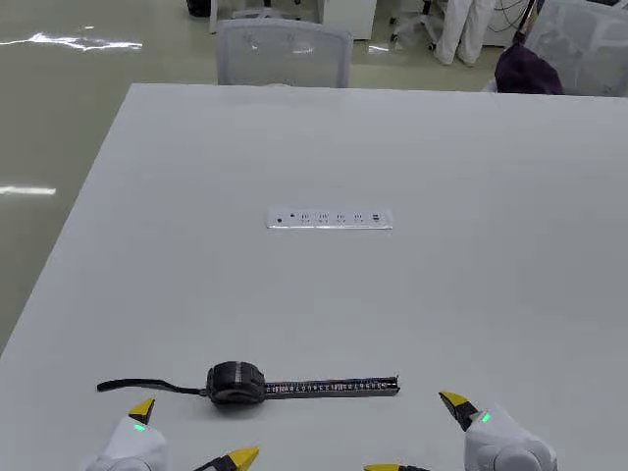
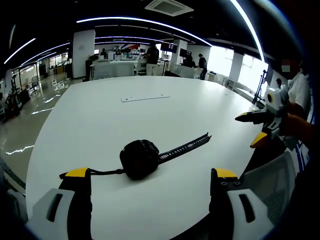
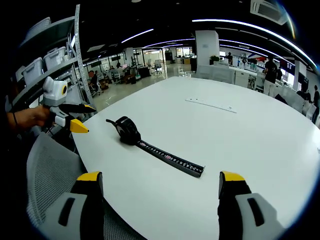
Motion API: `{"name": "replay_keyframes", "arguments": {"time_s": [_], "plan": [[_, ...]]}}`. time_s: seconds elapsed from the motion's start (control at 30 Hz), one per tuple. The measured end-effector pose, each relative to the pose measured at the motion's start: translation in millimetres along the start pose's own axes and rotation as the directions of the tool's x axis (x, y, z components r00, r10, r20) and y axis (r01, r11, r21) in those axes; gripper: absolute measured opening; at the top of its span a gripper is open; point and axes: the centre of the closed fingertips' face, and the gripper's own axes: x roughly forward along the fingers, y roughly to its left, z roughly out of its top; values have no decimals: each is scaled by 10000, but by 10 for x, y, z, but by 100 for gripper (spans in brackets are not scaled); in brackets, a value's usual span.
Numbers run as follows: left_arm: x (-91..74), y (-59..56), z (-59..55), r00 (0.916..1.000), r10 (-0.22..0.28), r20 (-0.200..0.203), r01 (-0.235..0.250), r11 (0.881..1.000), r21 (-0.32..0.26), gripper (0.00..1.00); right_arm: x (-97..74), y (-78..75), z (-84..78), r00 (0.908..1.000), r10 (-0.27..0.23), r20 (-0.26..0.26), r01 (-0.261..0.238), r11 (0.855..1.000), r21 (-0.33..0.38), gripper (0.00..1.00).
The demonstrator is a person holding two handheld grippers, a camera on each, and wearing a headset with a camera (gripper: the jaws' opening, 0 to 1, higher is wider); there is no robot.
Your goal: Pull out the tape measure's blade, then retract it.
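A black tape measure point(image 1: 235, 383) point(image 2: 140, 158) point(image 3: 126, 129) lies near the white table's front edge, its strap trailing left. Its dark blade point(image 1: 334, 388) point(image 2: 186, 146) point(image 3: 170, 158) is pulled out flat to the right. My left gripper point(image 1: 192, 437) point(image 2: 150, 173) hovers open just in front of the case, touching nothing. My right gripper point(image 1: 420, 434) point(image 3: 161, 176) stands open short of the blade's end, holding nothing. The right gripper point(image 2: 254, 128) shows at the right of the left gripper view, and the left gripper point(image 3: 80, 117) at the left of the right gripper view.
A white socket strip point(image 1: 330, 219) point(image 2: 145, 97) point(image 3: 210, 104) is set in the middle of the table point(image 1: 343, 157). A grey mesh chair point(image 1: 283, 54) stands at the far edge. Other desks, shelves and people fill the room behind.
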Motion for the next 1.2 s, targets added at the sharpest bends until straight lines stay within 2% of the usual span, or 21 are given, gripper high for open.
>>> {"name": "replay_keyframes", "arguments": {"time_s": [0.13, 0.37, 0.47, 0.57, 0.73, 0.87, 0.93, 1.07, 1.1, 1.17, 1.2], "plan": [[39, -61, 30, 9997, 115, 224, -115, 9999, -27, 99, 8, -24, 12, 9998, 122, 147, -124, 9999, 108, 98], [131, -64, 41, 9974, 574, 433, -569, 9983, -116, 99, 64, -56, -34, 9987, 479, 141, -478, 9988, -97, 97], [183, -57, 56, 9953, 760, 609, -717, 9950, -698, 99, 98, -74, -54, 9973, 735, 74, -733, 9970, -230, 96], [239, -43, 41, 9944, 884, 579, -809, 9892, -1222, 99, 126, -108, -38, 9957, 907, 200, -904, 9958, -153, 95], [312, 9, -16, 9918, 1183, 475, -1108, 9841, -1387, 99, 176, -142, -35, 9918, 1252, 269, -1235, 9908, -560, 94], [367, 55, -67, 9886, 1456, 385, -1381, 9783, -1547, 99, 230, -177, -77, 9869, 1613, 12, -1598, 9787, -1286, 87], [392, 76, -86, 9863, 1601, 407, -1516, 9751, -1618, 99, 262, -210, -101, 9862, 1651, -99, -1649, 9772, -1340, 85], [451, 109, -79, 9797, 1843, 788, -1675, 9687, -1832, 98, 319, -258, -117, 9805, 1959, -171, -1957, 9636, -1819, 81], [466, 114, -87, 9792, 1879, 764, -1713, 9678, -1844, 98, 333, -267, -123, 9791, 2021, -210, -2025, 9618, -1844, 81], [503, 117, -102, 9790, 1907, 717, -1748, 9671, -1848, 99, 367, -288, -129, 9757, 2175, -275, -2184, 9536, -2074, 79], [521, 117, -103, 9785, 1942, 689, -1786, 9661, -1867, 99, 380, -280, -152, 9704, 2375, -439, -2413, 9455, -2185, 79]]}}
